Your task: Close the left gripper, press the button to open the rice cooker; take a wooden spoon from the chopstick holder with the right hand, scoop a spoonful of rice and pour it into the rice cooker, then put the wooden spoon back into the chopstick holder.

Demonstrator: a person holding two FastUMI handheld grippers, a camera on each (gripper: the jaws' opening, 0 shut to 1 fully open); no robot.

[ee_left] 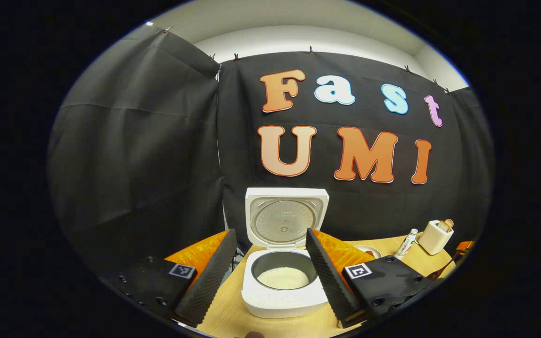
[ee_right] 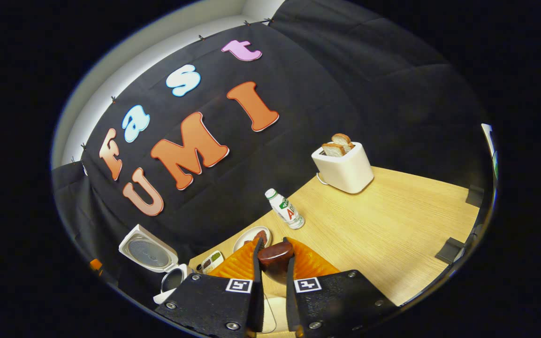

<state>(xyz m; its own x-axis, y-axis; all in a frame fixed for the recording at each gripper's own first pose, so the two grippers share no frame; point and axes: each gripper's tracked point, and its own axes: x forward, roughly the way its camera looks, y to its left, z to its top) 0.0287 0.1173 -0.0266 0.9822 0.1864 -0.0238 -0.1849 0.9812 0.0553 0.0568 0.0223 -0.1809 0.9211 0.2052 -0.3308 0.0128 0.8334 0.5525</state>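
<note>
- Wooden spoon [ee_right: 275, 256] pinched between the right gripper [ee_right: 272, 263] fingers, dark end poking up past the fingertips; held firm, presumably for carrying or returning.
- Whether any rice remained on it: cannot tell, bowl end out of sight.
- Rice cooker [ee_left: 283, 281] seen between the left gripper [ee_left: 270, 263] fingers, lid [ee_left: 286, 218] tipped up and back, white rice [ee_left: 283, 278] lying in the pot; button step judged done.
- Left fingers spread wide apart, gripping nothing, parked to either side of the cooker and clear of the pot mouth.
- Right gripper view added what lay beyond its fingertips: a small plate [ee_right: 247, 237], a bottle [ee_right: 285, 209] leaning on the counter [ee_right: 392, 234], a toaster [ee_right: 344, 166] with bread farther off; cooker low to the left of the fingers.
- Left gripper view gave the look into the pot; toaster and bottle far to the right of its fingers.
- Chopstick holder not made out for certain.
</note>
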